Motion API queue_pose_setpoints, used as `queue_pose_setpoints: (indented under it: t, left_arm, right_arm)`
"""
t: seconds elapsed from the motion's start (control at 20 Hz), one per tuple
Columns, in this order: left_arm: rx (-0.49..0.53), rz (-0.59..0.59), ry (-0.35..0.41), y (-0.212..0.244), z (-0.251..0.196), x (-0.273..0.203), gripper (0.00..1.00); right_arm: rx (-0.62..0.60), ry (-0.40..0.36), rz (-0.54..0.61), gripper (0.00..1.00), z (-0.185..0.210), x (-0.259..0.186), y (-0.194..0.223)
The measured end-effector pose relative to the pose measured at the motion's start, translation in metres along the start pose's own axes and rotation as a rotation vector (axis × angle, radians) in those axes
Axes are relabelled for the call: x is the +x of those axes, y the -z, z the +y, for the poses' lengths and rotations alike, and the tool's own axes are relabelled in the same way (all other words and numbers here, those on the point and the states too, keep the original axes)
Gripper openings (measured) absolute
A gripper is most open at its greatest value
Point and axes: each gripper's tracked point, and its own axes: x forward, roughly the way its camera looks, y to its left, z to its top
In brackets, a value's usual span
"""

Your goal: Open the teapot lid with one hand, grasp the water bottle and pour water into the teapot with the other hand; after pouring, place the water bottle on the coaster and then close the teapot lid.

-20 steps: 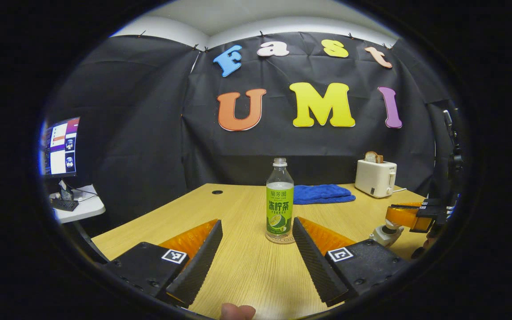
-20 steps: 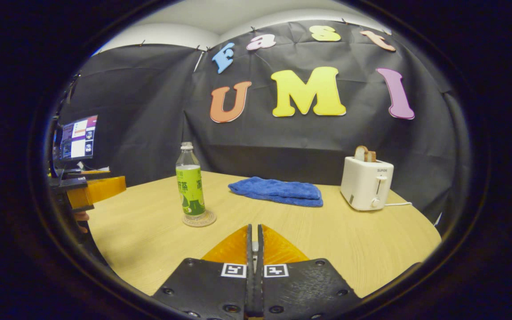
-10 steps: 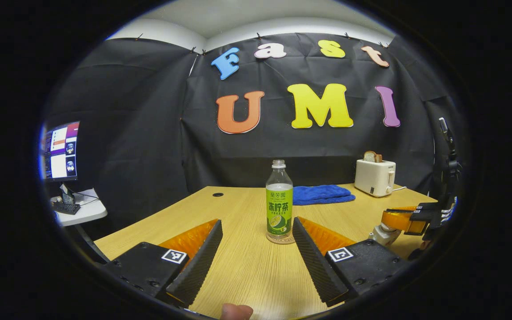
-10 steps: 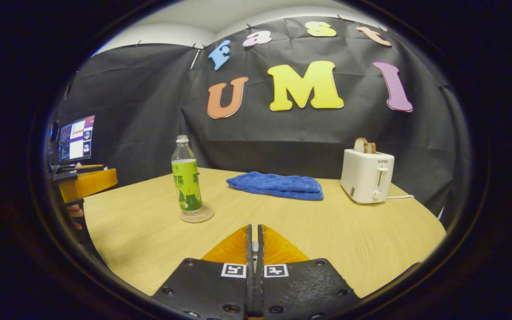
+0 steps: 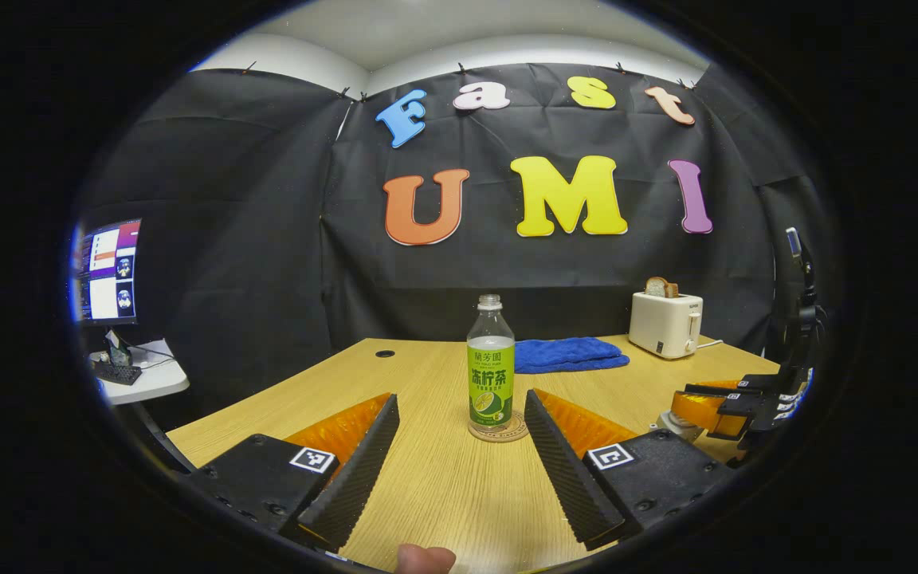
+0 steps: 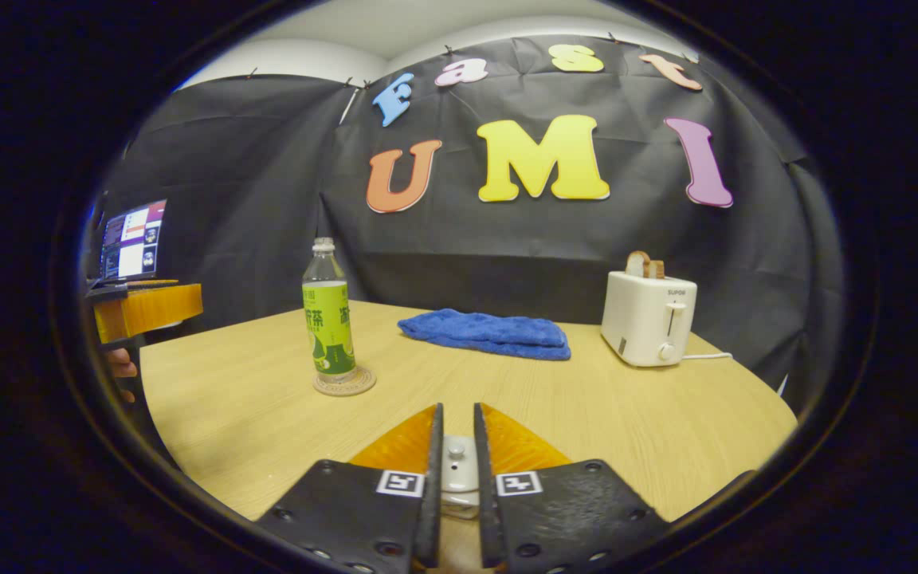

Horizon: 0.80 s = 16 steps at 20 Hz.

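Note:
A clear bottle with a green label (image 5: 491, 368) stands upright on a round coaster (image 5: 497, 435) on the wooden table. My left gripper (image 5: 460, 402) is open just short of it, one finger on each side and neither touching it. In the right gripper view the same bottle (image 6: 328, 315) and coaster (image 6: 344, 382) sit at the left. My right gripper (image 6: 457, 408) has its fingers a little apart, and the white knob of the teapot lid (image 6: 457, 469) shows in the gap. The white teapot (image 5: 676, 422) peeks out under the right gripper (image 5: 718, 402), mostly hidden.
A blue towel (image 6: 484, 333) lies at the back of the table, and a white toaster (image 6: 649, 317) with bread stands to its right. A monitor (image 5: 106, 271) stands on a side desk at the left. A hand (image 6: 120, 371) holds the left gripper (image 6: 148, 307).
My right gripper's fingers, pressed together before, have parted a little around the lid knob. The left gripper has drawn back from the bottle, which now looks smaller with its coaster showing.

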Motion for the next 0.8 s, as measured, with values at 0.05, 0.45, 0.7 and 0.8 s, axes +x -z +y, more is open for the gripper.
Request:
queue_pose_setpoints:
  t: [0.05, 0.45, 0.7, 0.8]
  left_arm:
    - [-0.004, -0.009, 0.005, -0.004, -0.003, -0.001, 0.99]
    - [-0.035, -0.055, 0.080, -0.040, -0.045, -0.011, 0.99]
    - [-0.021, -0.091, 0.094, -0.057, -0.063, -0.031, 0.99]
    - [-0.007, -0.101, 0.082, -0.057, -0.062, -0.039, 0.99]
  right_arm:
    - [0.011, 0.007, -0.017, 0.40, -0.001, -0.001, -0.008]
    - [0.037, 0.125, -0.158, 0.98, -0.016, -0.069, -0.079]
    - [0.028, 0.185, -0.214, 0.98, -0.018, -0.120, -0.092]
    - [0.019, 0.191, -0.224, 0.98, -0.014, -0.132, -0.093]
